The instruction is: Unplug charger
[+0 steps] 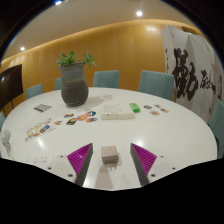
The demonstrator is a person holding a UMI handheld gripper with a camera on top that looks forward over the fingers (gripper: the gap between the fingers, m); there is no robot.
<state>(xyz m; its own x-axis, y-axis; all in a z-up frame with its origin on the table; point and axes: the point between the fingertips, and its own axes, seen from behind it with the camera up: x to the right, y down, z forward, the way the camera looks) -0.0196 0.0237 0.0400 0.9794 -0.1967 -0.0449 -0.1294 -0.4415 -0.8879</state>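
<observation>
A small grey-beige cube charger lies on the white round table, its two prongs pointing back toward the camera. It is plugged into nothing. My gripper is open, with the charger between the magenta pads and a gap on each side. A white power strip lies farther out on the table, well beyond the fingers.
A potted plant in a grey pot stands at the far left of the table. A green object, colourful small items and cards lie around the strip. Teal chairs ring the table. A calligraphy banner hangs at the right.
</observation>
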